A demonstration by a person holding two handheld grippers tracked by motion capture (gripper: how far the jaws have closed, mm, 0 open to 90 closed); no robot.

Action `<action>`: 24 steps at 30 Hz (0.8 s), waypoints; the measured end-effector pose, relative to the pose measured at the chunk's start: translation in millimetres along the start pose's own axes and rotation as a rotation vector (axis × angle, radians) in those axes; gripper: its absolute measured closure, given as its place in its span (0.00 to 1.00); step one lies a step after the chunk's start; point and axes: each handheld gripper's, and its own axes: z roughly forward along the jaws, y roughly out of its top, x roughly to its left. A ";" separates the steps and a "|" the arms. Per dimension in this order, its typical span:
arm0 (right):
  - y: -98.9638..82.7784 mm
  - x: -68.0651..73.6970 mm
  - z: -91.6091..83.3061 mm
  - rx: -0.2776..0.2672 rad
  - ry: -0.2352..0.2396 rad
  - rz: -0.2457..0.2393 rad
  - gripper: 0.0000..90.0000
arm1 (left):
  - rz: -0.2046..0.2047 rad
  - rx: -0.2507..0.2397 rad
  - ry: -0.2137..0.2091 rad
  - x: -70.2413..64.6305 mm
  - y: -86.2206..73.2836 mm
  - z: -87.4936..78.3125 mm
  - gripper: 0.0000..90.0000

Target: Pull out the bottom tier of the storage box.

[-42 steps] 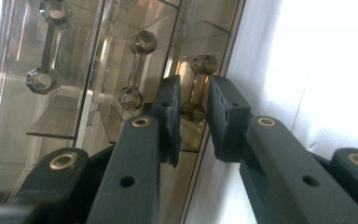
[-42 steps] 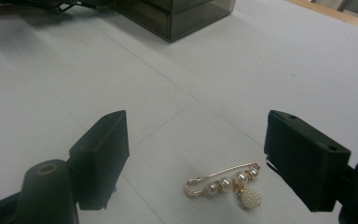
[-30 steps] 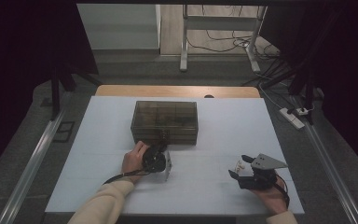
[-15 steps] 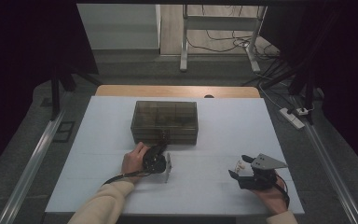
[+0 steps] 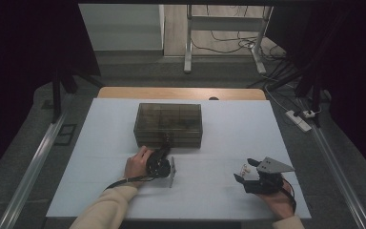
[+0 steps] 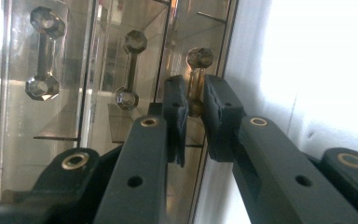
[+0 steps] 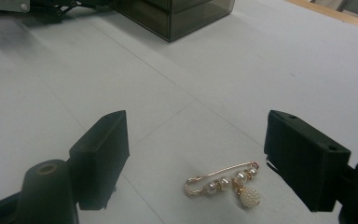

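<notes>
On the white table (image 5: 219, 129) in a dark room, left gripper (image 6: 195, 100) jaws pinch the box's handle (image 6: 196, 77); right gripper (image 7: 196, 140) jaws gape.

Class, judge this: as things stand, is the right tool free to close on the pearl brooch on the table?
Probably yes: the right tool stands open with the pearl brooch lying on the bare table between its jaws, nothing blocking.
</notes>
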 end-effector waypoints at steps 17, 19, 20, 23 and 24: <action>0.2 0.2 0.1 0.000 0.002 0.001 0.23 | 0.008 0.010 0.011 -1.2 0.5 -0.2 0.88; 0.2 0.3 0.3 -0.002 0.001 0.002 0.23 | 0.015 0.010 0.019 -2.3 0.9 0.0 0.88; 0.2 0.2 0.1 -0.001 0.002 0.001 0.23 | 0.018 0.012 0.021 -2.6 1.1 0.0 0.88; 0.1 -0.1 -0.1 -0.002 0.000 0.001 0.23 | 0.017 0.011 0.022 -2.8 1.1 -0.2 0.89; 0.2 -0.2 -0.2 -0.002 -0.001 0.000 0.23 | 0.018 0.012 0.023 -2.8 1.0 -0.6 0.89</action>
